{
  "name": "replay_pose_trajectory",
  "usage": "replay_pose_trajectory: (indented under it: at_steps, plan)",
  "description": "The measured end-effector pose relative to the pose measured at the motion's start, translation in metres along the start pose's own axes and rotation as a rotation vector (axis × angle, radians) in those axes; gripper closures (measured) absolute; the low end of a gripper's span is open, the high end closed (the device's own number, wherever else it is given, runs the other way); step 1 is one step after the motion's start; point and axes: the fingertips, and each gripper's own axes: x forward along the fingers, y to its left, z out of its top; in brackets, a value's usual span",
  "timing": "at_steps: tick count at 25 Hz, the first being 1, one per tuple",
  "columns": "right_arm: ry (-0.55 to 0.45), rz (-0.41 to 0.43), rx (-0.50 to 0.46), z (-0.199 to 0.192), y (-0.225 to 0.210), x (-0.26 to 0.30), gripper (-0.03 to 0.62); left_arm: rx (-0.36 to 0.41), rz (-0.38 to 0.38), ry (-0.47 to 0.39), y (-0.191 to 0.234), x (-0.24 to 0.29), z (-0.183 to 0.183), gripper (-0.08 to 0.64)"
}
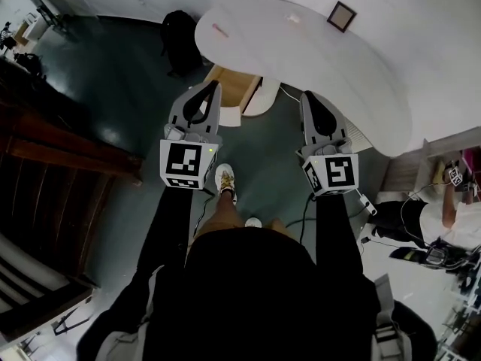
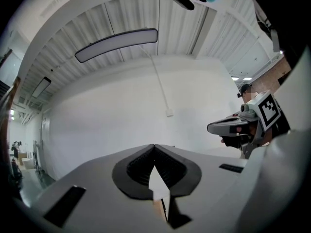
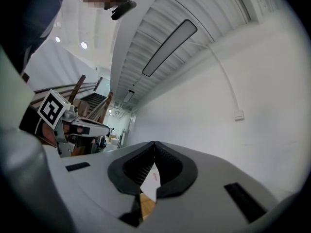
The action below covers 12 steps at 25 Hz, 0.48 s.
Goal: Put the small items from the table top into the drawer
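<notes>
Approach step, seemingly: short of white oval table top (image 1: 361, 74), grey left gripper (image 1: 213, 87) and grey right gripper (image 1: 309, 96) clenched, empty. Next: unclench, reach small pink item (image 1: 219, 29) near left edge.

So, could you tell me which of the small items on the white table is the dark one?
The square framed item at the table's right in the head view; the thin pinkish strip lies left.

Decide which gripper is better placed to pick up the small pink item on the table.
Left, probably: the left gripper points toward the pink item; the right gripper sits further aside. Both are shut.
</notes>
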Motion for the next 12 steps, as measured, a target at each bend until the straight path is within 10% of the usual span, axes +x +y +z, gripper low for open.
replay_pose_trajectory:
  at_steps: [12]
  plan:
    - [0.01, -0.027, 0.012, -0.009, -0.007, 0.125, 0.565, 0.001, -0.05, -0.013, 0.089, 0.086, -0.013, 0.545]
